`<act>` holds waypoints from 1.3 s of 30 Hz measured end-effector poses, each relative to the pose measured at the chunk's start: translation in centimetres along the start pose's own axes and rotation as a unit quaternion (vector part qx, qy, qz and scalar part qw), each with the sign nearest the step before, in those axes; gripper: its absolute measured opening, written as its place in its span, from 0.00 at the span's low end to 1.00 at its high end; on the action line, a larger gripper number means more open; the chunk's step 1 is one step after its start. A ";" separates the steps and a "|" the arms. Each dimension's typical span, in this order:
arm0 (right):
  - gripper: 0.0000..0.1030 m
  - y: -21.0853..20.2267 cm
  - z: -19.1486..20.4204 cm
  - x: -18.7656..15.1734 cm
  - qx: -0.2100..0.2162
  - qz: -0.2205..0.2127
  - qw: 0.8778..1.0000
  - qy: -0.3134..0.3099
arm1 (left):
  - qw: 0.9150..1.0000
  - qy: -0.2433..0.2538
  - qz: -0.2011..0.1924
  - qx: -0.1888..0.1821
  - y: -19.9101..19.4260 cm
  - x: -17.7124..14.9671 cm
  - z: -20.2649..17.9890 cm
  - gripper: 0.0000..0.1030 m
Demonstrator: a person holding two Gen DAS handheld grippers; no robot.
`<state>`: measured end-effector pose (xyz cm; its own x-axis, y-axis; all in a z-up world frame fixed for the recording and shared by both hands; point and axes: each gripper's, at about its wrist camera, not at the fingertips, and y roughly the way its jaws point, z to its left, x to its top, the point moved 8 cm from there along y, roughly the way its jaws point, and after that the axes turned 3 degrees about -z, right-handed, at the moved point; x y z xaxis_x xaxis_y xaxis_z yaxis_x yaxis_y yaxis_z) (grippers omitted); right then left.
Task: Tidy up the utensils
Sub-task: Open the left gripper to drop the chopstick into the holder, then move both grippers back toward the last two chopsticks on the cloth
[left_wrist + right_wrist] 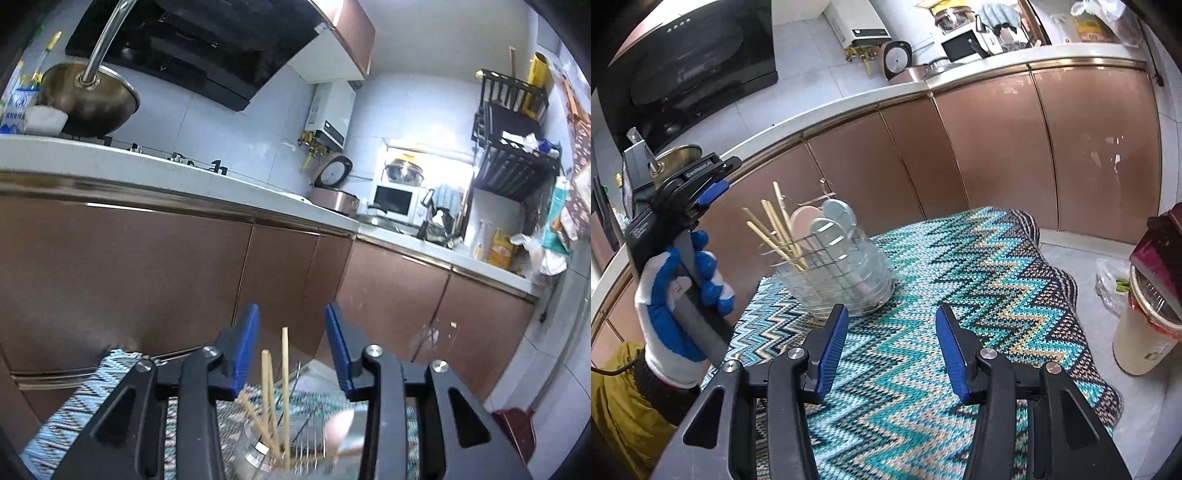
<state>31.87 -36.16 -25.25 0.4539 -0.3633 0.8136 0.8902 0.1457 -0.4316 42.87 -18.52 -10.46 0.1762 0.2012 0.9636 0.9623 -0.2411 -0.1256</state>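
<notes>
Your utensils already stand in the wire holder [834, 273], which sits on the zigzag knitted cloth [960, 295] at its far left part, in front of the brown cabinet doors [997, 147]. The chopsticks [775, 229] are light, stiff and thin, probably bamboo; they roll and slip easily, so take them across the shaft near the upper third, where they fan apart from each other. Their long axes run from the holder's base up and to the left in the right wrist view, tips splayed outward rather than upright. The spoons [827, 221] stand with their round bowls up, handles down inside; they look like plastic or ceramic, though the blur leaves that uncertain, so treat them as breakable and pinch the neck just under the bowl. The holder itself is light and open-meshed, and would tip if you pull a stick sideways.

Your left gripper [291, 350] hovers directly above the chopsticks, jaws parted at a middling width, with nothing pressed between the pads. Your right gripper [892, 350] is likewise half open and empty, over bare cloth just short of the holder
</notes>
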 end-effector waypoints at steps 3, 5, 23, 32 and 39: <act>0.48 -1.8 1.2 0.2 -0.001 -0.005 1.000 -0.009 | 0.999 0.022 0.026 0.003 -2.9 0.5 0.5 0.40; 0.48 -3.3 2.2 0.3 0.001 -0.011 1.000 -0.015 | 0.998 0.035 0.044 0.010 -4.7 0.6 0.8 0.41; 0.57 -12.5 10.6 -1.2 0.022 -0.036 0.997 -0.062 | 0.989 0.122 0.060 0.065 -22.7 1.3 4.2 0.45; 0.57 -14.8 14.6 -1.6 0.037 -0.040 0.995 -0.086 | 0.989 0.109 0.054 0.087 -27.0 1.8 7.8 0.45; 0.57 -15.3 16.7 -2.1 0.046 -0.027 0.994 -0.100 | 0.990 0.090 0.067 0.086 -28.5 1.5 10.6 0.46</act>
<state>17.95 -22.27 -13.86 0.3955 -0.1845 0.8998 0.9093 0.2168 -0.3552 17.89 -1.27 -7.98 0.2795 0.0027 0.9601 0.9567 -0.0851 -0.2782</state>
